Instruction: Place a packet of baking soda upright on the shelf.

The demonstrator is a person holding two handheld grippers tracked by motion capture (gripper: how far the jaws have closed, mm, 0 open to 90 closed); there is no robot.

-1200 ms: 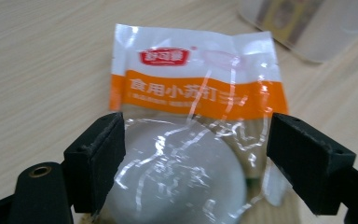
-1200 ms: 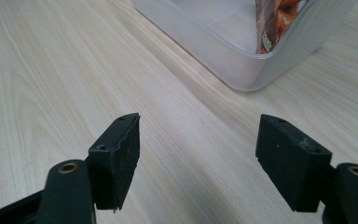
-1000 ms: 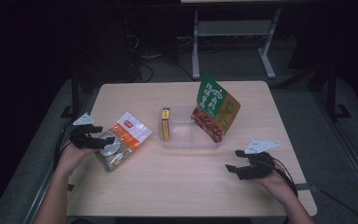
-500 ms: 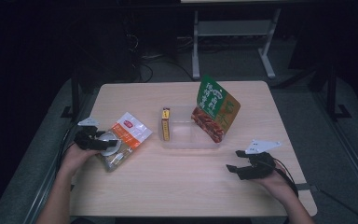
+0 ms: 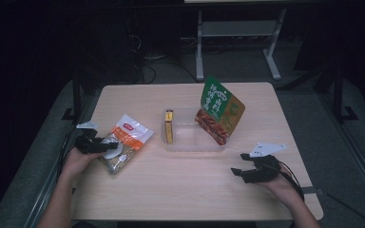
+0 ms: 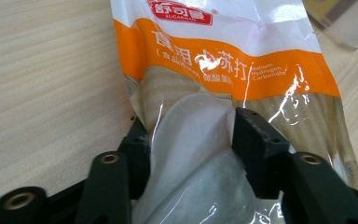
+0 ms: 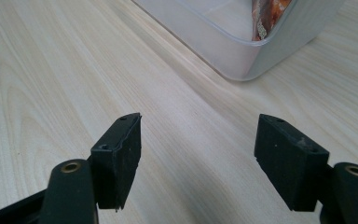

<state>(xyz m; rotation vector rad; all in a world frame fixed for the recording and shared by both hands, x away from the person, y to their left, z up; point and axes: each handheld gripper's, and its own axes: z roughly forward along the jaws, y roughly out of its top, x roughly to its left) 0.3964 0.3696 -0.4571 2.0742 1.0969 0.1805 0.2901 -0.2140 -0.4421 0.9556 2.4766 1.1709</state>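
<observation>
Jaws of the left gripper (image 6: 189, 140) have just been closing and now stand on both sides of the orange-and-white pouch (image 6: 223, 70), its clear lower end bunched between them. In the left gripper view the right-hand pad presses into the film; the left-hand pad sits against the pouch edge, partly hidden behind it. The printed orange band lies just beyond the jaw tips, the white top panel farther out. A second ago the same jaws stood wide, with the pouch just ahead of them and not yet entered; half a second ago they were already over its near end.

In the high view the left gripper (image 5: 105, 146) lies over the near end of the pouch (image 5: 132, 135), which rests flat on the wooden table (image 5: 180, 190). The pouch has kept its place across all three moments.

Jaws of the right gripper (image 7: 198, 154) stand apart with bare table surface between them. Ahead of them, beyond the right-hand jaw, stands a corner of the clear plastic tray (image 7: 261, 51). In the high view the right gripper (image 5: 244, 168) rests well apart from the tray (image 5: 190, 145), unchanged from both earlier moments. A yellow box (image 5: 169, 126) and a green snack bag (image 5: 221, 111) stand in the tray, both unmoved.
</observation>
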